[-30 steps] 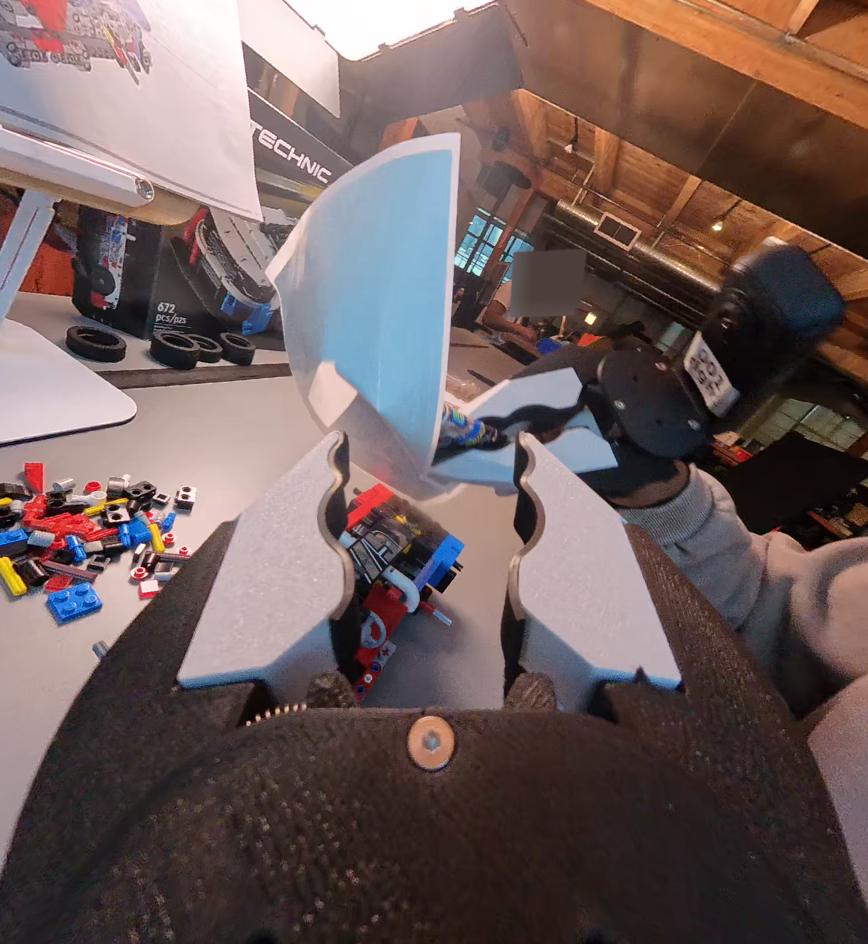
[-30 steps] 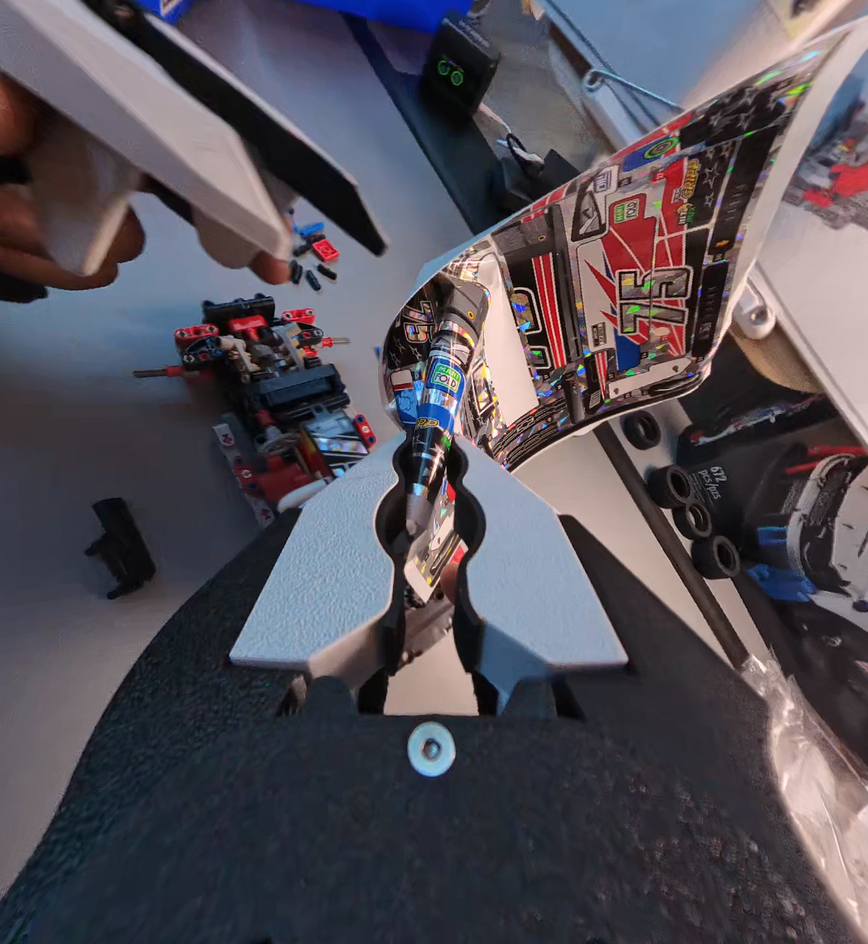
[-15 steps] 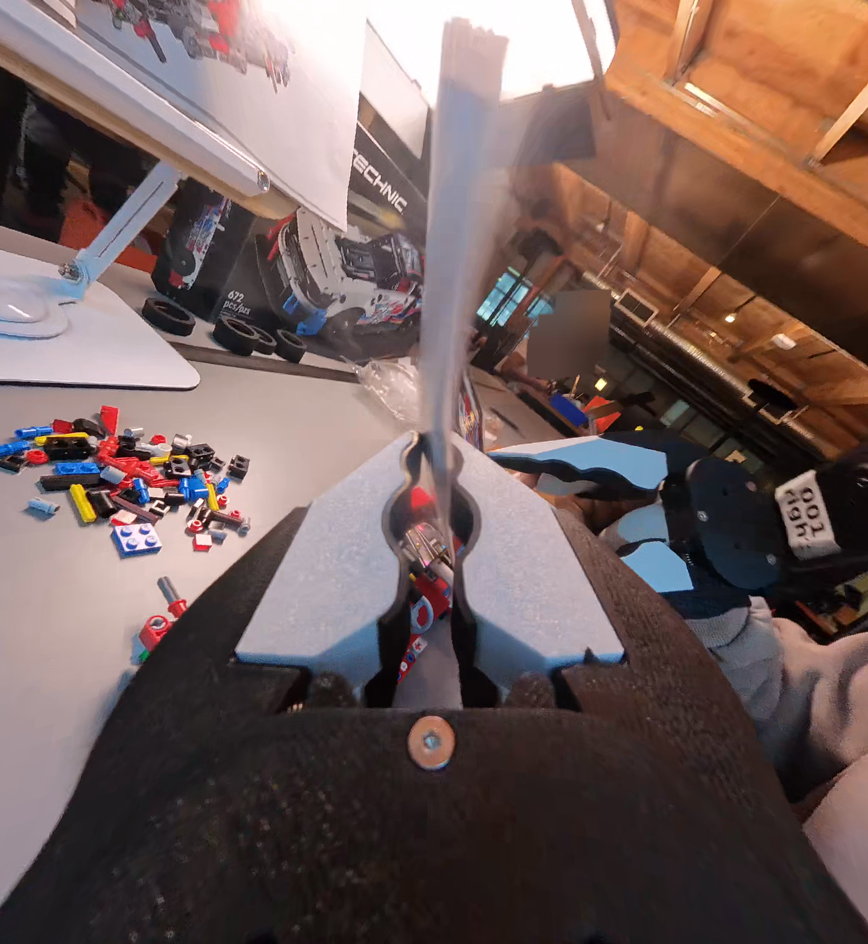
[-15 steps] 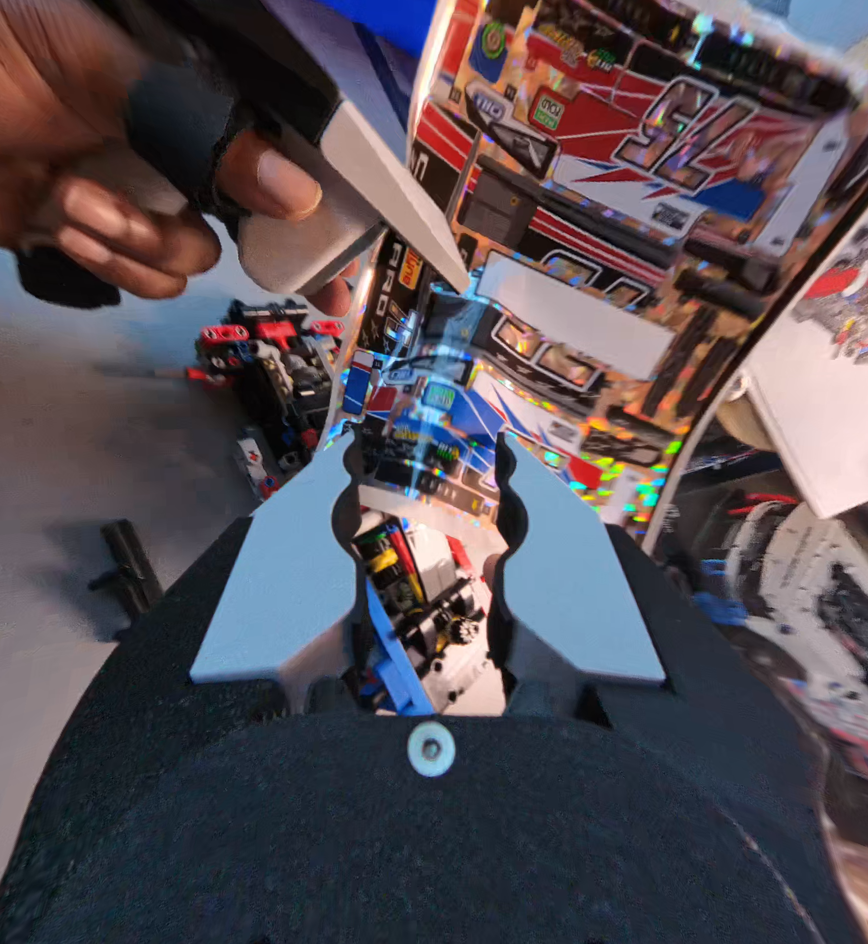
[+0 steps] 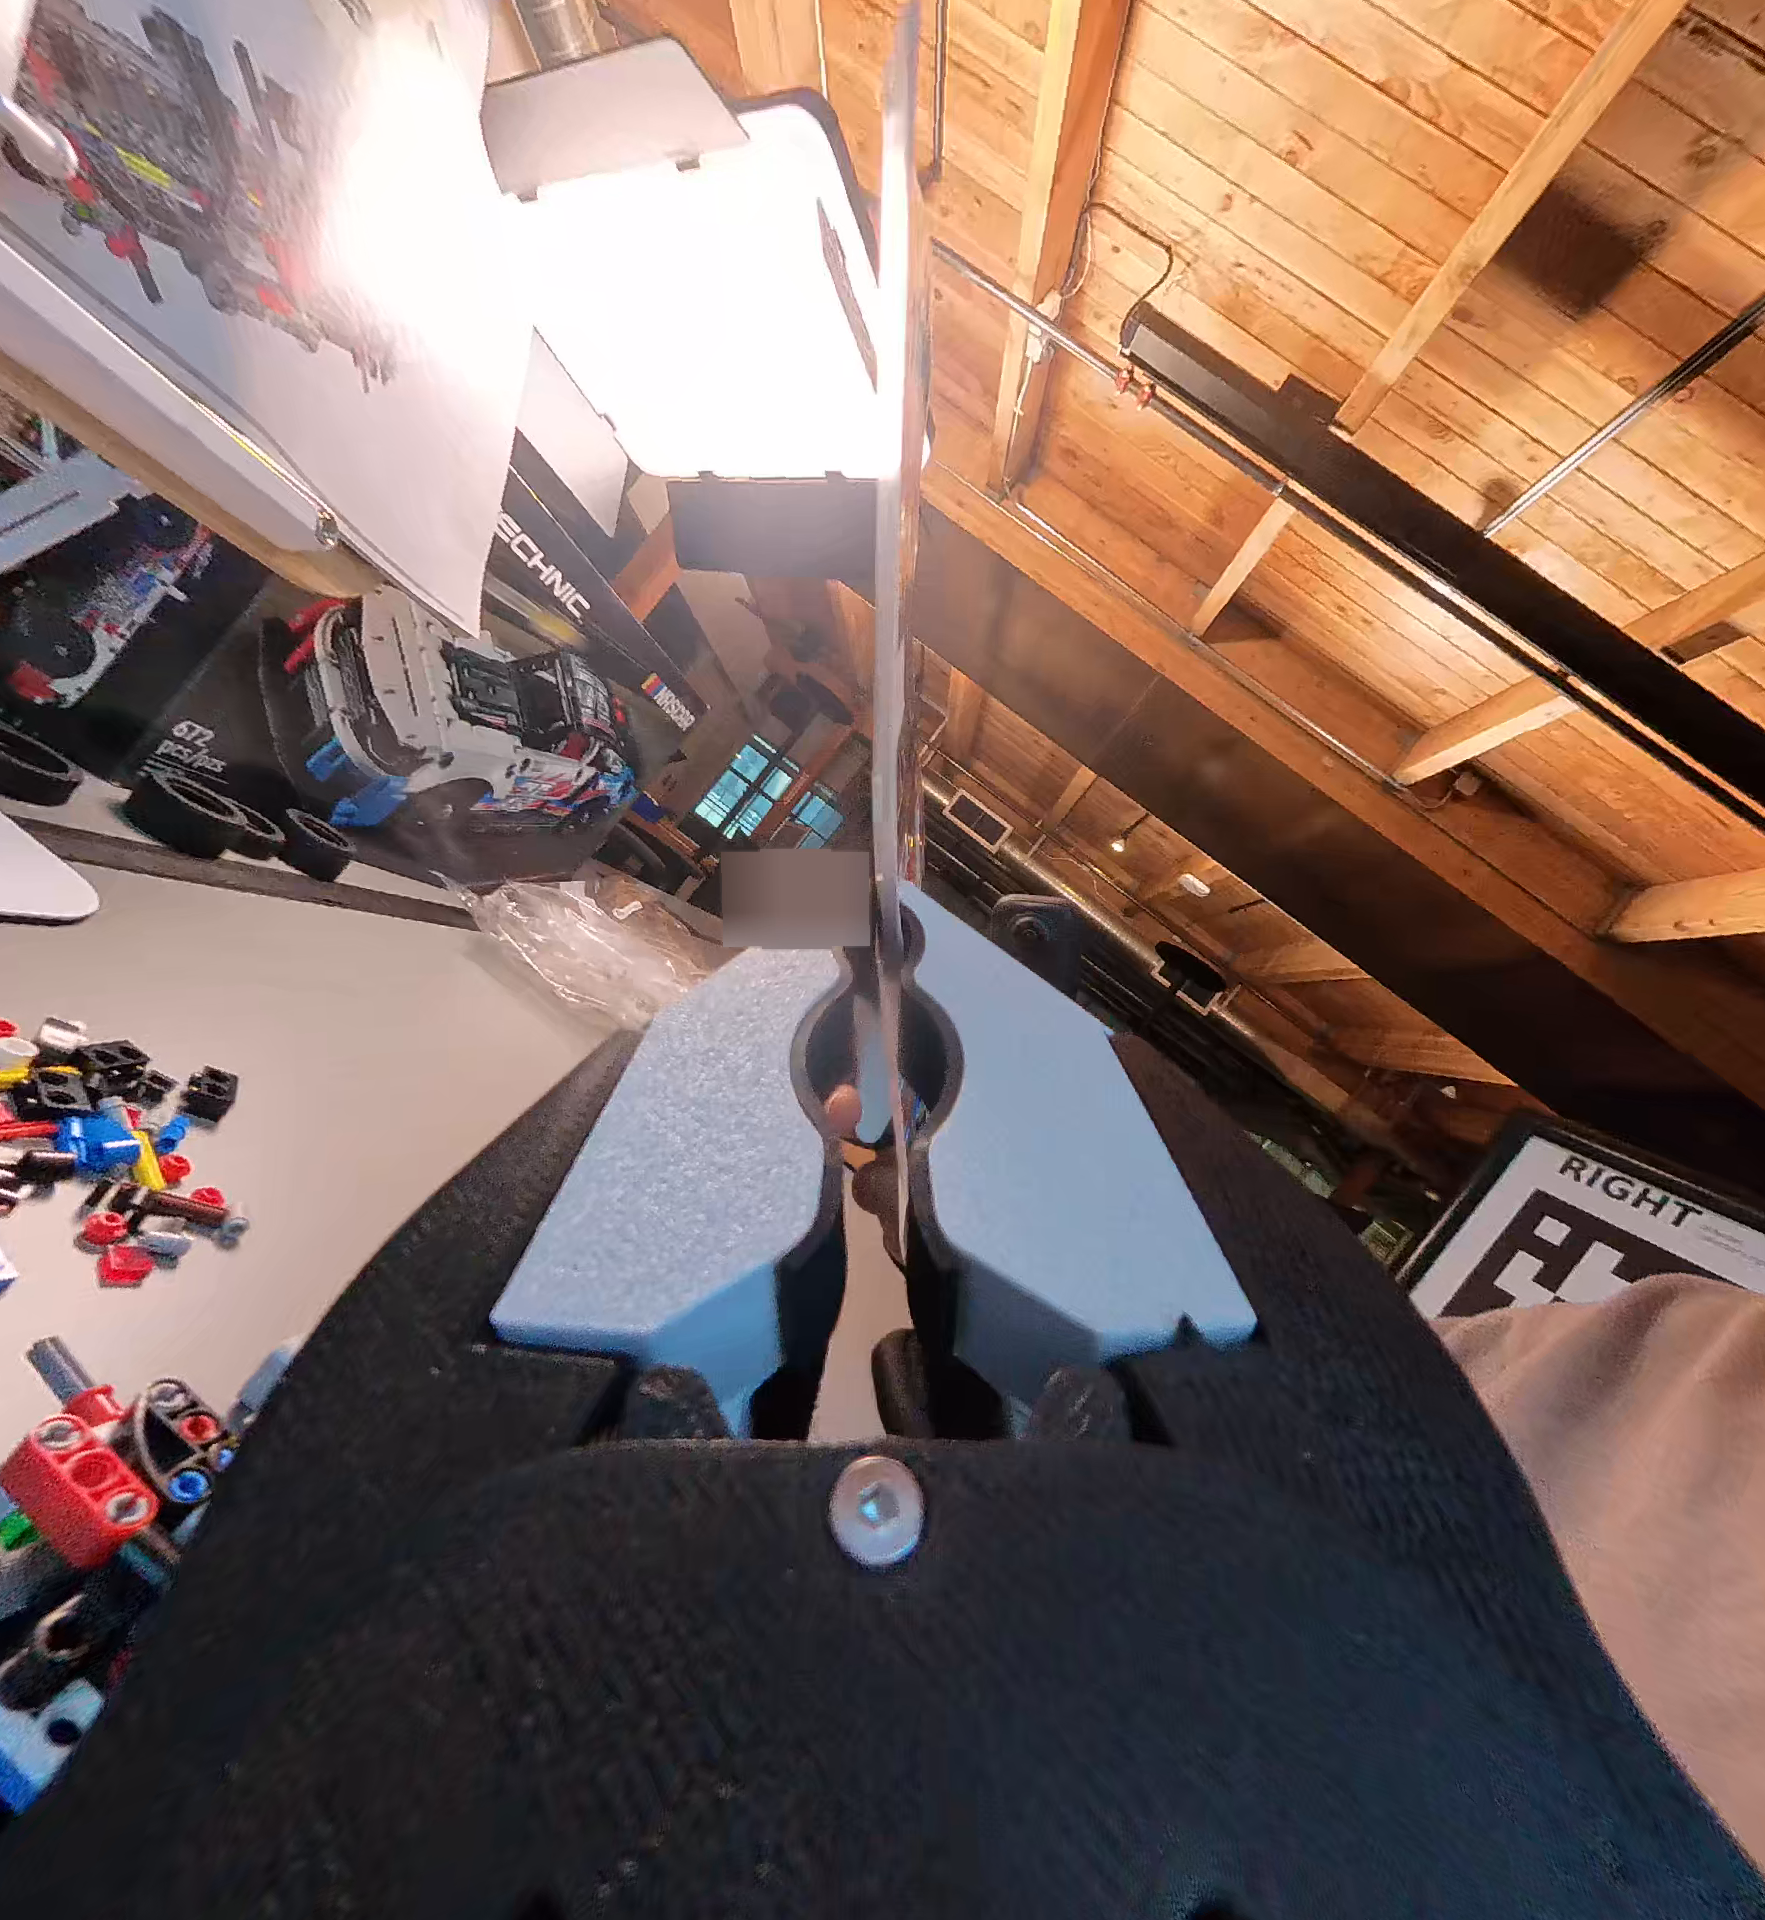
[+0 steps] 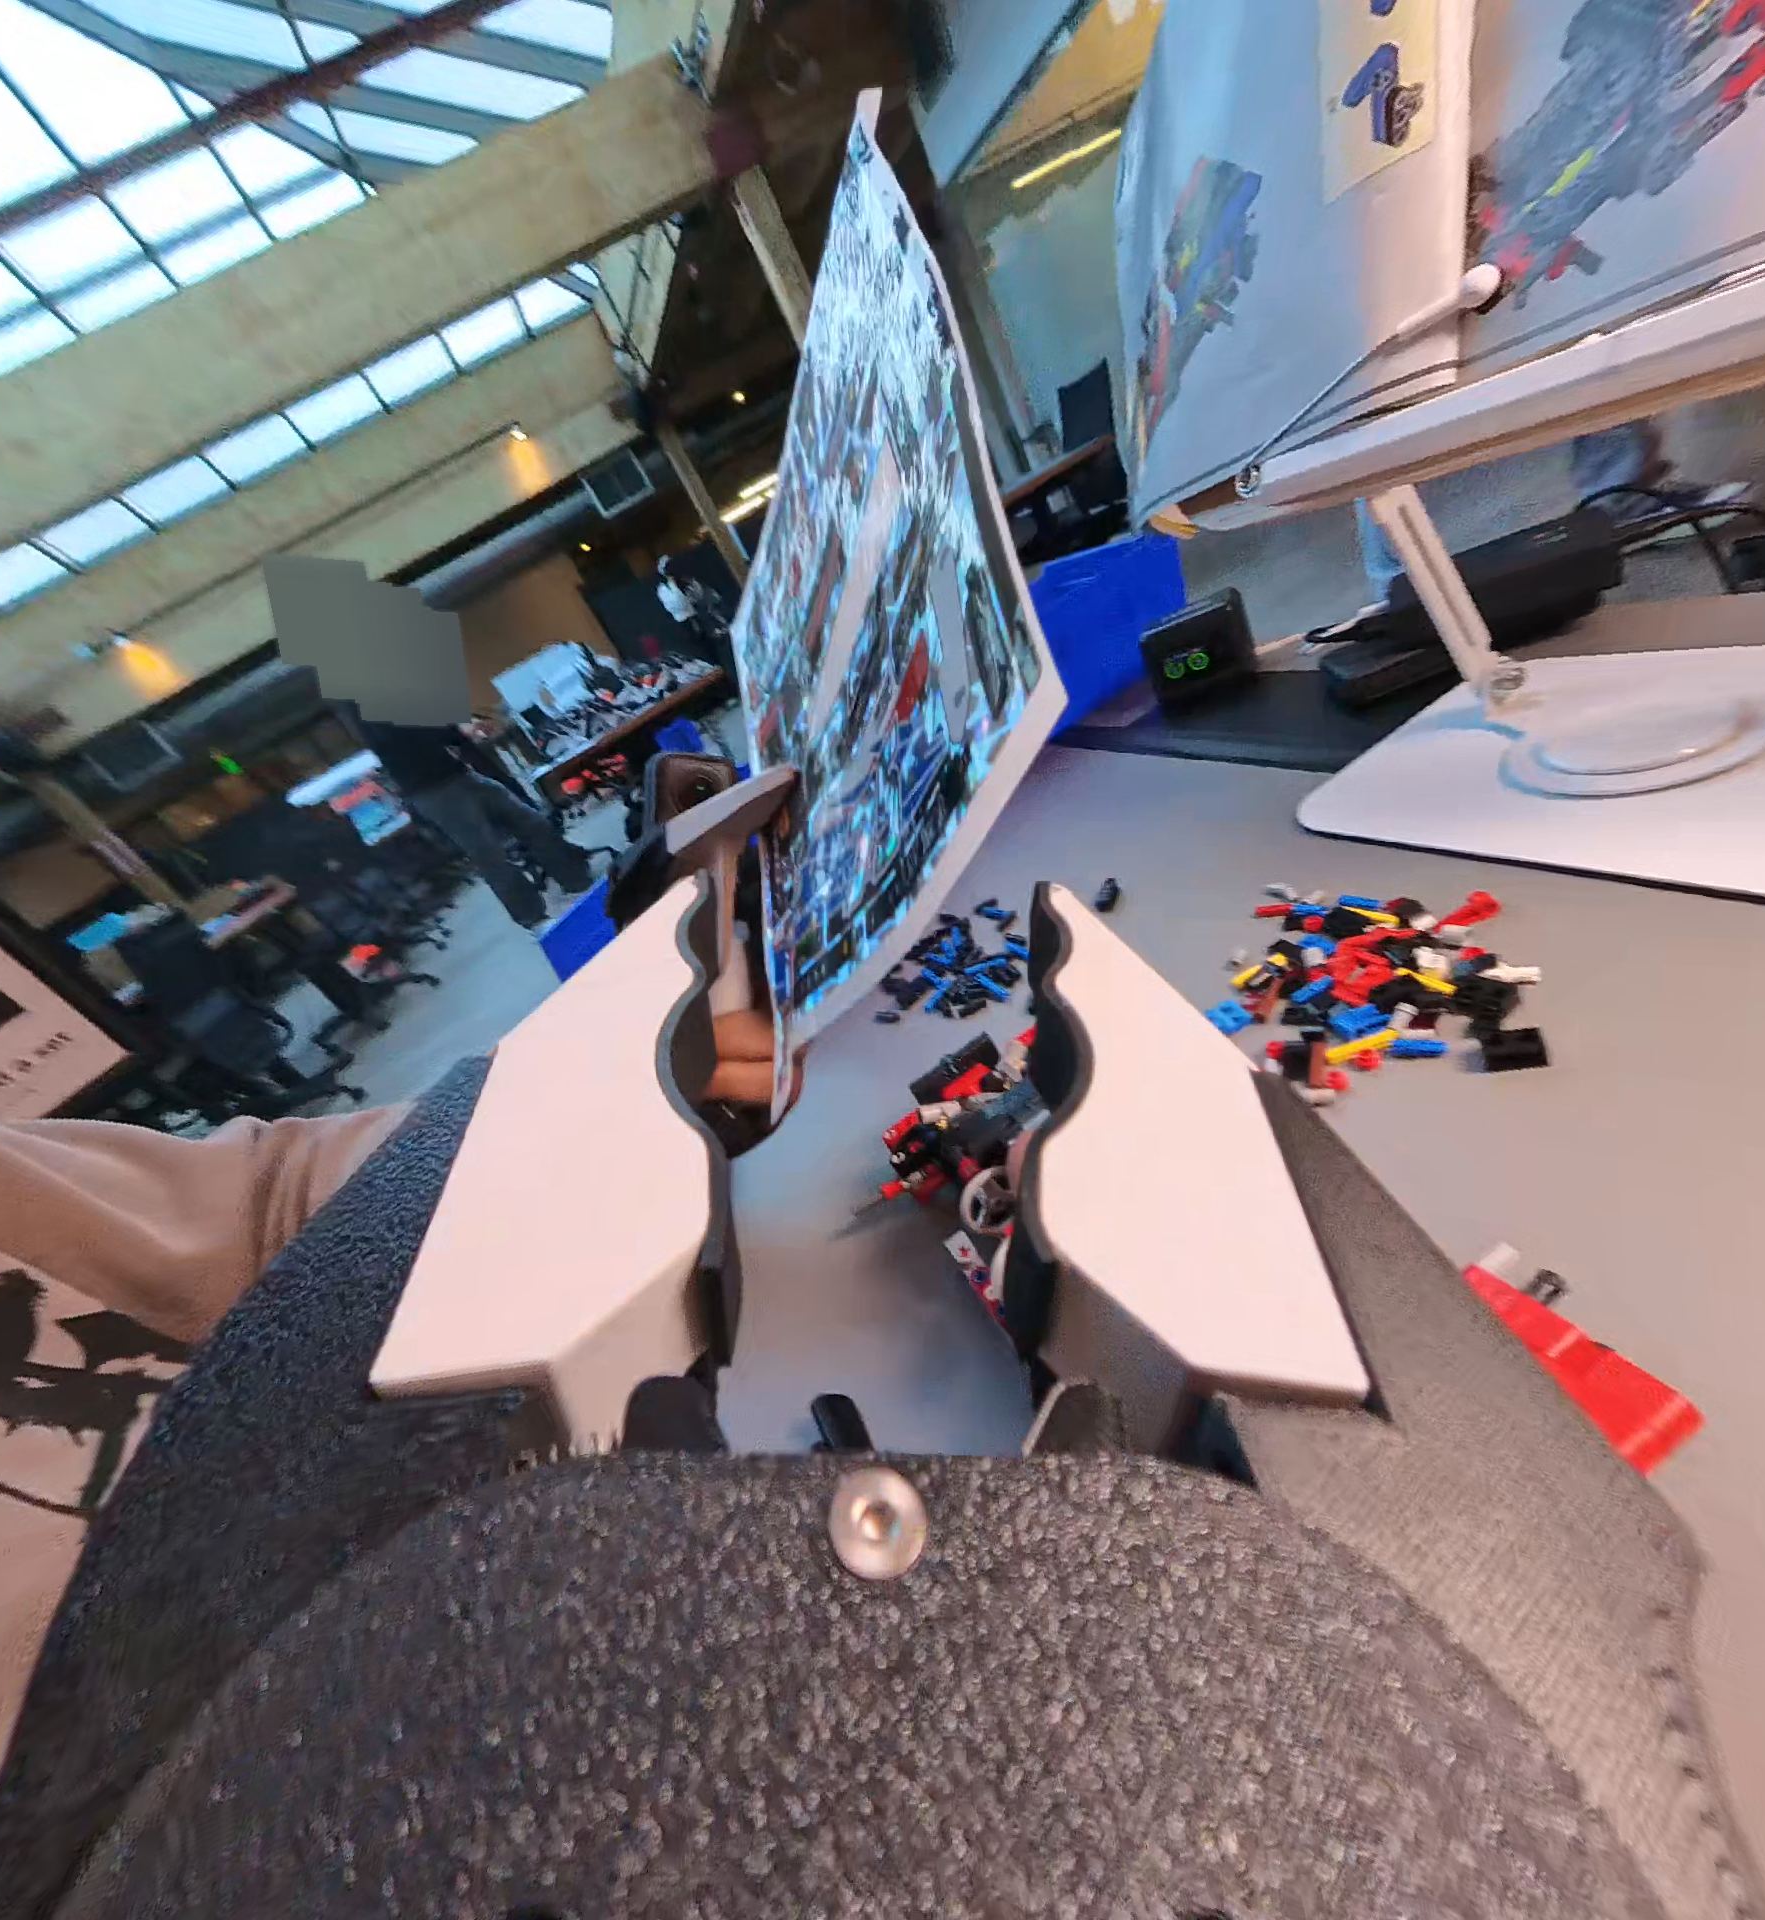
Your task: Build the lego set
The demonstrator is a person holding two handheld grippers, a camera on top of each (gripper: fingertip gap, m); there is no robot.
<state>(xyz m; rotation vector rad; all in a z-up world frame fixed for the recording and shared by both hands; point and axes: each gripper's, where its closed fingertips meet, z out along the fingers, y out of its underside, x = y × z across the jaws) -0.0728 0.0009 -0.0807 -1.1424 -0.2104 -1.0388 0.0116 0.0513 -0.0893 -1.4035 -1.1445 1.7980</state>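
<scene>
A: Grip first. What does each tool hold?

B: Left gripper (image 5: 883, 1049), centre of the left wrist view, is closed on the thin glossy printed sticker sheet (image 5: 893, 540), which stands edge-on up to the top of the frame. Right gripper (image 6: 873, 997) has its jaws apart and holds nothing; in its view the same sheet (image 6: 883, 582) rises upper centre.

A: And the model?

B: Half-built red and black lego car chassis (image 6: 961, 1127) lies on the grey table (image 6: 1636, 1174), seen between the right fingers (image 6: 1158, 1164). Pile of loose coloured lego pieces (image 6: 1377, 987) is at centre right.

A: Which step?

B: I judge it is the sticker step. Next move calls for the free tool to peel one sticker from the sheet, while the left one keeps it steady.
</scene>
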